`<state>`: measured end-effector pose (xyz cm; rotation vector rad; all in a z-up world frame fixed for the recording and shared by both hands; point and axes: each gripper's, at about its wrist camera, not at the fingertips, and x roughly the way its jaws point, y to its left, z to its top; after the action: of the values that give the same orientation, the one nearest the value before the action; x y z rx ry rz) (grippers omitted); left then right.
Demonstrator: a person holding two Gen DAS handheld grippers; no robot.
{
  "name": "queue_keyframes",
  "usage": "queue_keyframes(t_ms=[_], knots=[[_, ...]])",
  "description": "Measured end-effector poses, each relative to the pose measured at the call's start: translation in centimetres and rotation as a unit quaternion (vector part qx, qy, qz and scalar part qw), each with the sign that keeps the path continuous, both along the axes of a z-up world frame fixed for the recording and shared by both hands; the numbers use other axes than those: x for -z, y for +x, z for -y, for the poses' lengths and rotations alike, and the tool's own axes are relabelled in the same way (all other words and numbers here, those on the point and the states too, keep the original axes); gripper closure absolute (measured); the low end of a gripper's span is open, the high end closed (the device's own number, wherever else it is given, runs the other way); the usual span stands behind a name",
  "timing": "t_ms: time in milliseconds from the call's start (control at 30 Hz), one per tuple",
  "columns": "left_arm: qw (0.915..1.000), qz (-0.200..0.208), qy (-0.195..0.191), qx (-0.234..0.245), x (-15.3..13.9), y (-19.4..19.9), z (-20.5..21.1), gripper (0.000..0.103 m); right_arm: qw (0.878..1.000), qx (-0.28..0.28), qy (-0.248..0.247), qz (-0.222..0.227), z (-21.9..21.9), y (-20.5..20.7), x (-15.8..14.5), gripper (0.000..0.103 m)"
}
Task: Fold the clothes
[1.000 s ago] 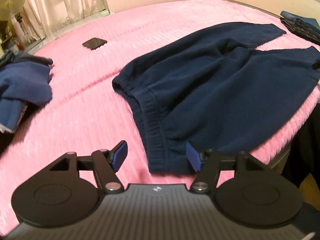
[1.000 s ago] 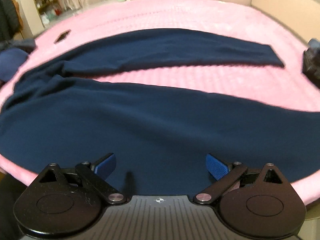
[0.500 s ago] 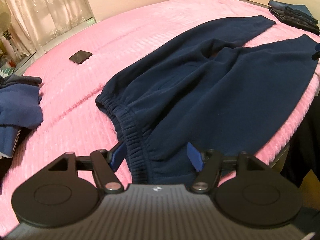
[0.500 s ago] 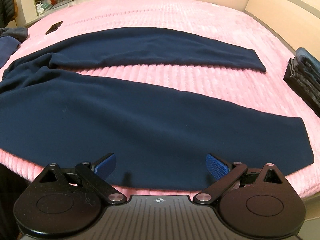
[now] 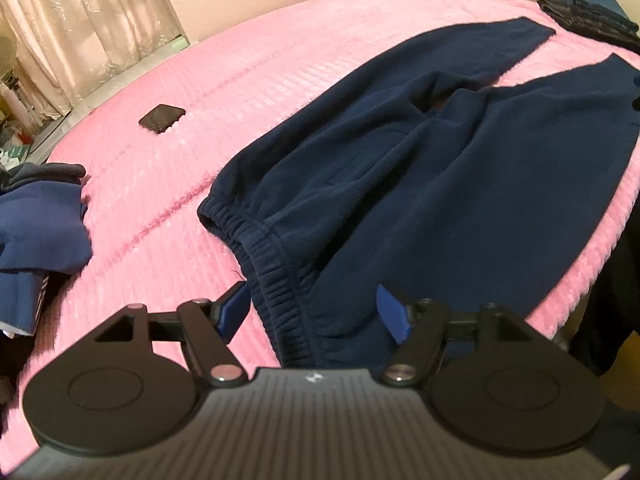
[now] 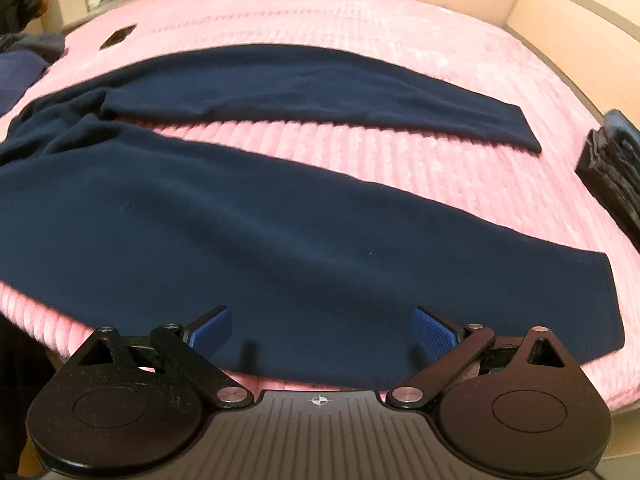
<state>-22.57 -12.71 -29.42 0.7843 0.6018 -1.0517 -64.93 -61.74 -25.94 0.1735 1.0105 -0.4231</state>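
Your left gripper has slid in over the waistband, jaws spread astride it, as the trousers lie flat on the pink bed; your right gripper, jaws wide, hovers above one leg, ready to fold.

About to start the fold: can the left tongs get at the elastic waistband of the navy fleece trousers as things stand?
Probably yes. The left tongs stand open right over the ribbed elastic waistband of the navy fleece trousers; nothing lies between on the pink ribbed bedspread.
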Motion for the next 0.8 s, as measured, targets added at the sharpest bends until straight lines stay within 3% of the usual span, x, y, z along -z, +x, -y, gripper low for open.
queue_keyframes(t_ms=[200, 367, 500, 667, 800], knots=[[0.9999, 0.003, 0.01, 0.008, 0.4, -0.6, 0.0, 0.031, 0.999, -0.029, 0.013, -0.022, -1.5, 0.0, -0.6, 0.004], [0.9999, -0.001, 0.012, 0.01, 0.7, -1.4, -1.1, 0.027, 0.998, -0.044, 0.03, -0.012, -3.7, 0.5, -1.0, 0.004], [0.9999, -0.001, 0.013, 0.011, 0.6, -1.4, -2.3, 0.025, 0.997, -0.07, 0.018, -0.019, -5.3, 1.4, -1.3, 0.004], [0.9997, 0.017, 0.011, 0.009, -0.7, 0.7, -2.4, 0.024, 0.996, -0.091, -0.003, -0.022, -5.9, 2.3, -2.0, 0.004], [0.9993, 0.037, 0.002, 0.008, -2.2, 3.9, 0.0, 0.024, 0.995, -0.097, -0.035, 0.006, -3.9, 3.4, -3.6, 0.005]])
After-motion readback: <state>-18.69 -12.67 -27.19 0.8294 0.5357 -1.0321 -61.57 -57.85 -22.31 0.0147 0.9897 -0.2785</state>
